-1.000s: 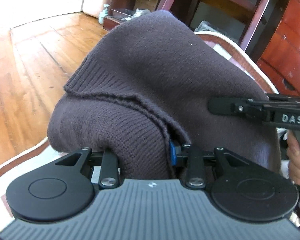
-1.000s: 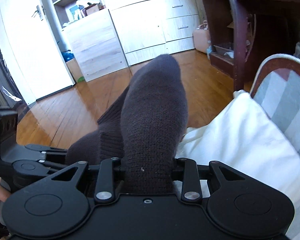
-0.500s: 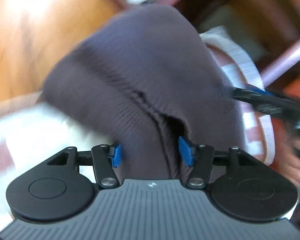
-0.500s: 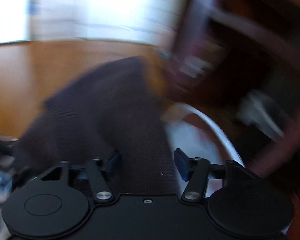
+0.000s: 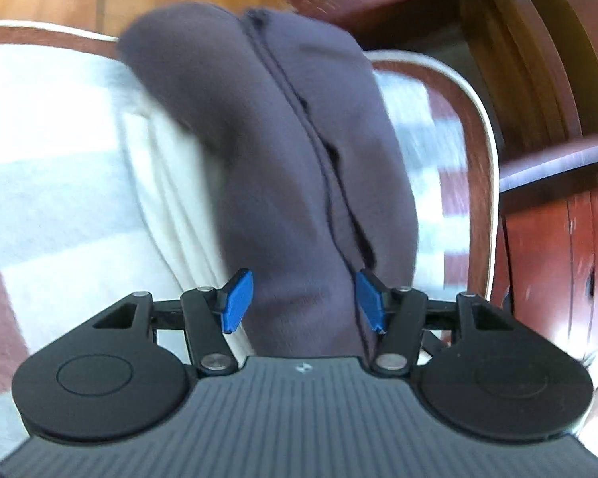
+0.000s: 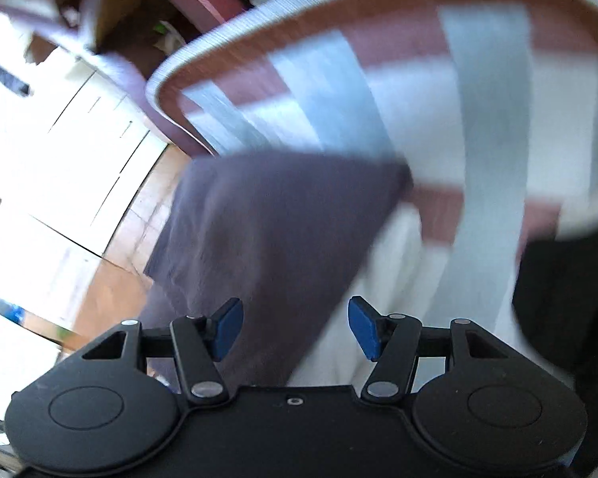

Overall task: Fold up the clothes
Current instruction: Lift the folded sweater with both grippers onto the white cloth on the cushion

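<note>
A dark grey-purple knit sweater [image 5: 283, 151] lies bunched on a striped cushion [image 5: 40, 183] and runs between the blue pads of my left gripper [image 5: 303, 302]. The left jaws stand apart, with the cloth filling the gap between them. In the right wrist view the same sweater [image 6: 267, 239] passes through my right gripper [image 6: 295, 328], whose pads are wide apart and not pressing the cloth. Both views are blurred by motion.
The cushion [image 6: 478, 127] has grey, white and brown-red stripes with a brown border. A white cloth [image 5: 171, 183] lies under the sweater. Dark red wooden furniture [image 5: 538, 79] stands behind, with wooden floor [image 6: 119, 290] and pale cabinets [image 6: 59, 139] to the left.
Both grippers went from shut on the sweater to jaws apart. Both cameras swung down toward the cushion, and the sweater dropped from a raised hump to lie lower.
</note>
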A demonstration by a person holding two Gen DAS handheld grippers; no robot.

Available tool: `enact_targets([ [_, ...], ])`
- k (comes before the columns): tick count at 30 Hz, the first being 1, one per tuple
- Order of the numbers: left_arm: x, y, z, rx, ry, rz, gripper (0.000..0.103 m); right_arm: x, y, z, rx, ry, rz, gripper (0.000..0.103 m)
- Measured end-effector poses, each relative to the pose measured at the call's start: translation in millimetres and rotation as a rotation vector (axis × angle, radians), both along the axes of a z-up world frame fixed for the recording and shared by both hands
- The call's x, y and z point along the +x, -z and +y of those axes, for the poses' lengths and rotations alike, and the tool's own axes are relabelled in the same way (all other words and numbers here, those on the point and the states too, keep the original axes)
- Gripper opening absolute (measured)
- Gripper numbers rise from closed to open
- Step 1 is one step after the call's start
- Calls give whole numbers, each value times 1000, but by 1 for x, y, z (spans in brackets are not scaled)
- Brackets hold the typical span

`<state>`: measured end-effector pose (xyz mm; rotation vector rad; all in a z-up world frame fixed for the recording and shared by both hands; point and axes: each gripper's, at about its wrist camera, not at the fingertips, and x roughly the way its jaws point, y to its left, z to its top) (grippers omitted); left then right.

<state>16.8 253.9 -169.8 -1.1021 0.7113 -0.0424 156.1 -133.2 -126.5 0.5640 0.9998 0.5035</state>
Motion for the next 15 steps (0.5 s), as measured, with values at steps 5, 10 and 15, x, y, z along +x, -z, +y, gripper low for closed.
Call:
enact_targets([
  [5,-8,5,-26,-11,41,-41,57,-6,31,0,196,42,92,64],
  [10,-15,12,-29,-67,25,-66,57,-1,48,22,278,48,137,67],
  [15,-16,10,-34,-99,20,-66,57,-4,37,49,202,26,19,34],
])
